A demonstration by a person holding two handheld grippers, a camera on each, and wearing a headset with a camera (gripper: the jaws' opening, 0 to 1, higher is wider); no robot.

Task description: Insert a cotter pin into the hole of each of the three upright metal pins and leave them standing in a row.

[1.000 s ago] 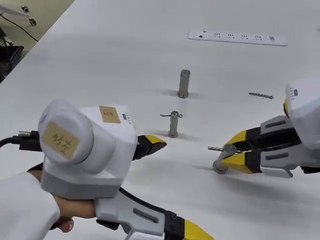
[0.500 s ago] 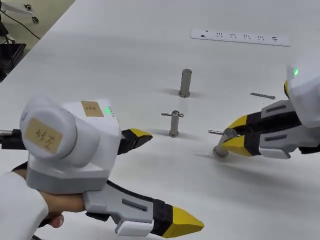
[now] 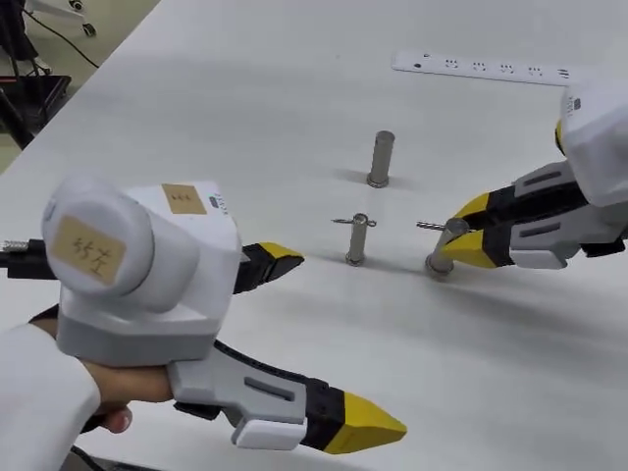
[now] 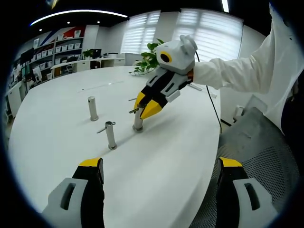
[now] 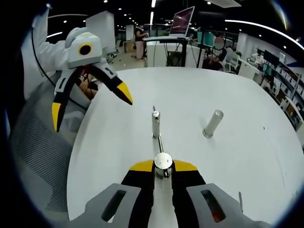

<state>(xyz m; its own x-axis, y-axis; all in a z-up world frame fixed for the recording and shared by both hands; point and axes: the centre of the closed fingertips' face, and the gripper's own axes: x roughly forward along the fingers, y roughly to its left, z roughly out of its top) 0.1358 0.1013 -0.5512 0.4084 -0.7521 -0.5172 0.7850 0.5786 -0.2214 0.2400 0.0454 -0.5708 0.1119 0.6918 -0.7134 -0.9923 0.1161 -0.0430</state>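
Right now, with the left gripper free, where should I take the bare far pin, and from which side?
I'd take the far pin low on its round shaft, jaws level, just above the flared foot; it stands upright, so a side grip suits. Come from the left: the middle pin stands in front, and the right gripper, holding the near pin, crowds the right.

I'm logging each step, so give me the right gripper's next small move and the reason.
Probably ease the right gripper open and leave the short steel pin standing: its foot appears to rest on the white table, a thin cotter pin already crosses its head, and it stands beside the other pinned steel post. The plain far post has none yet.
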